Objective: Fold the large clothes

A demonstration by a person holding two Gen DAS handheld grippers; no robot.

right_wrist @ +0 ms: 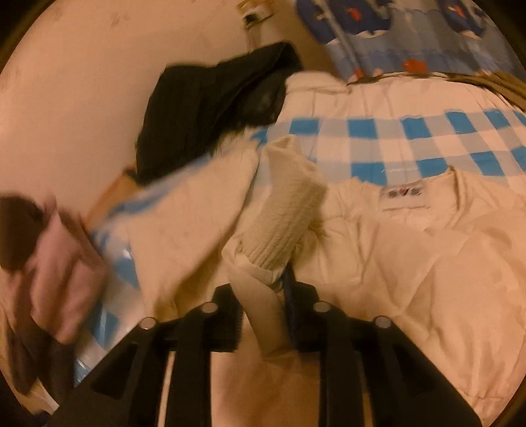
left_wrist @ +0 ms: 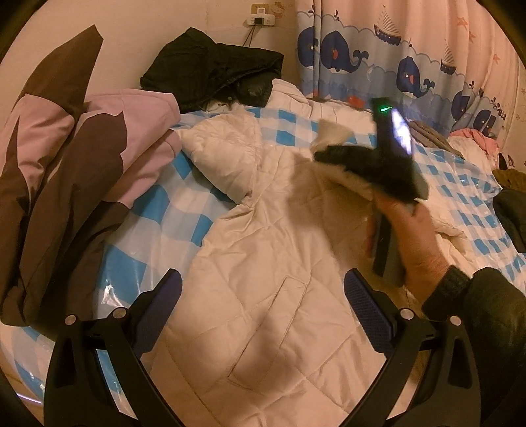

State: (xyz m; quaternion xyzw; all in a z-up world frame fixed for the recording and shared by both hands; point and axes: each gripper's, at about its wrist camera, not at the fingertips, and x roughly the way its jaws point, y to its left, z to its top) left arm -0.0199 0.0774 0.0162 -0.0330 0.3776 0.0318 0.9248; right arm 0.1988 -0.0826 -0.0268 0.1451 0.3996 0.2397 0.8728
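Cream quilted coat (left_wrist: 263,262) spread on bed, filling frame centre. Right tool (right_wrist: 264,312) nearly closed, pinching sleeve (right_wrist: 286,210); ribbed cuff points toward upper centre of frame. Left tool (left_wrist: 263,312) wide open, empty, low over coat body.

A plain cream wall (left_wrist: 138,36) stood at the far side of the room, lit warm and yellowish. High on it was a white power strip (left_wrist: 259,18) with a cartoon sticker beside it and a dark cord hanging down. To the right hung a curtain (left_wrist: 411,59), pale pink above and blue below, printed with dark blue whales, sailboats and starfish. The bed was covered by a blue-and-white checked sheet (left_wrist: 184,210) with a glossy, plastic-like shine. At the far right edge of the bed lay a small heap of pink and dark fabrics (left_wrist: 476,138), too small to tell apart.
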